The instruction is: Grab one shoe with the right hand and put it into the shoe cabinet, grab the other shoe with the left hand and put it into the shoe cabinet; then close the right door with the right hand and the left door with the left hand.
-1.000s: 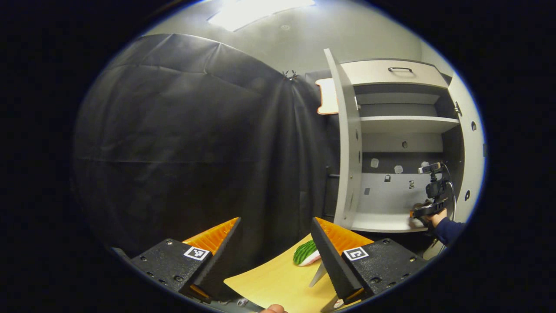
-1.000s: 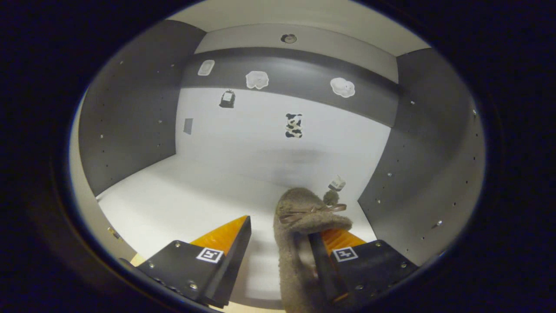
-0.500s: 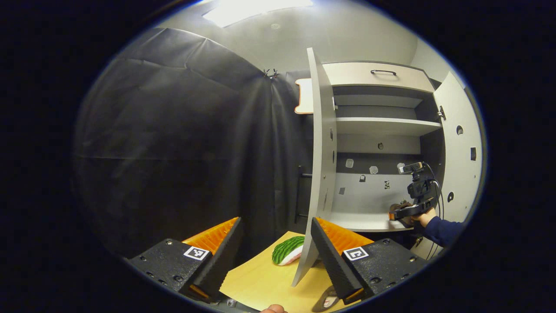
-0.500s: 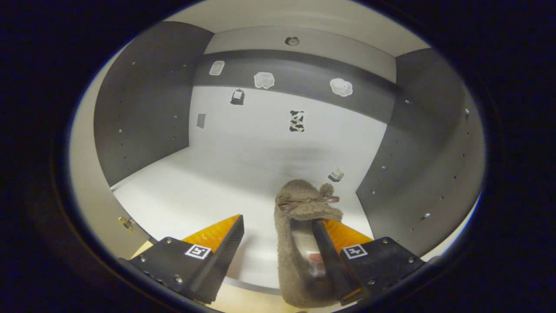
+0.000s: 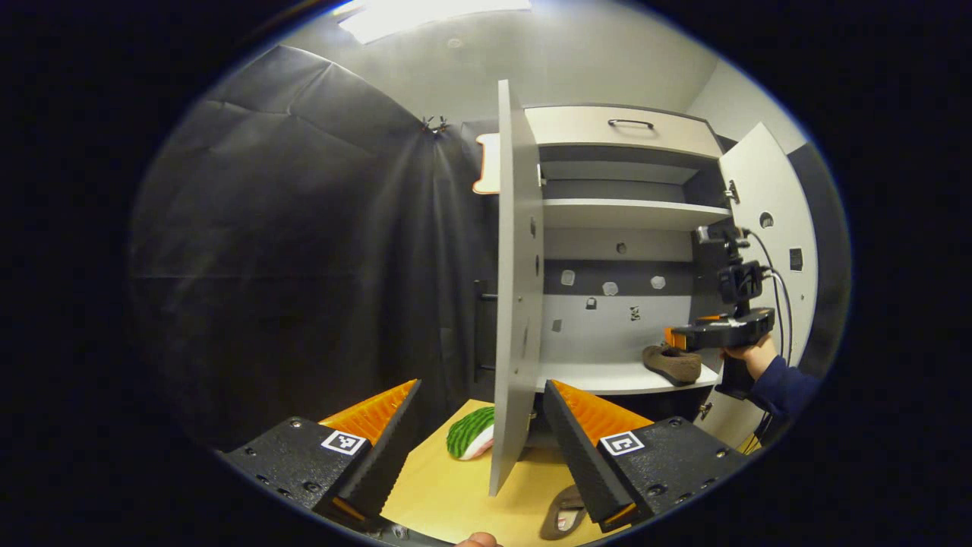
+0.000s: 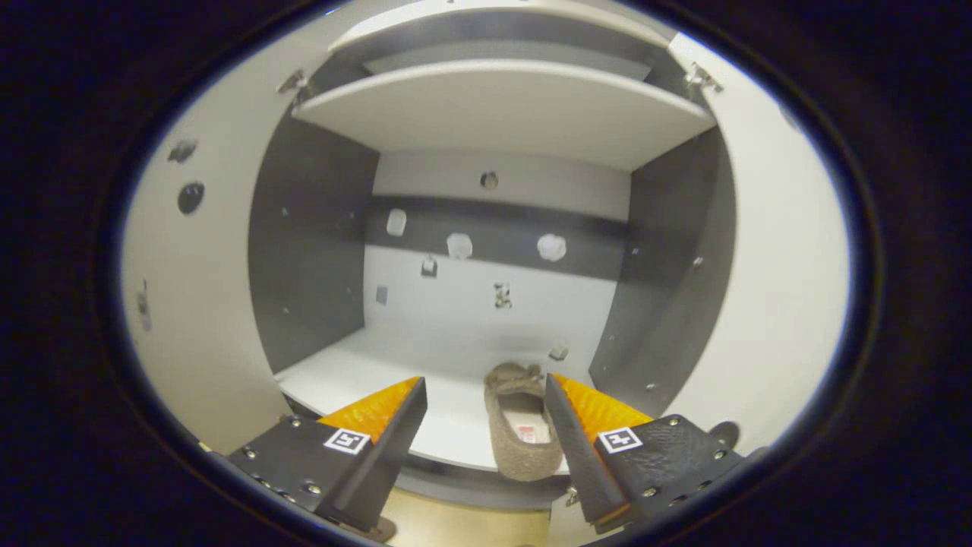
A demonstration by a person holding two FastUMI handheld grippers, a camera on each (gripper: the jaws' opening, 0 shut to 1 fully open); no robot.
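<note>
A brown fuzzy shoe [image 6: 522,437] lies on the bottom shelf [image 6: 357,372] of the shoe cabinet, toe pointing inward. My right gripper [image 6: 484,380] is open and drawn back just outside the shelf's front edge, apart from that shoe. In the left gripper view the same shoe [image 5: 672,363] sits at the shelf's right end, and the right gripper [image 5: 676,338] hovers just above it, held by a hand [image 5: 748,357]. My left gripper [image 5: 481,387] is open and holds nothing. The other shoe [image 5: 562,515] lies on the wooden surface [image 5: 448,497], partly hidden behind my right finger.
Both cabinet doors stand open: the left door [image 5: 510,289] edge-on close in front of my left gripper, the right door [image 5: 767,220] swung wide. An upper shelf [image 6: 501,106] and a drawer [image 5: 623,129] sit above. A green striped object [image 5: 469,431] rests by the left door's foot.
The right gripper let go of the shoe and pulled back out of the cabinet, leaving it on the bottom shelf. The left gripper view shifted, so the cabinet moved leftward and the other shoe came into sight.
</note>
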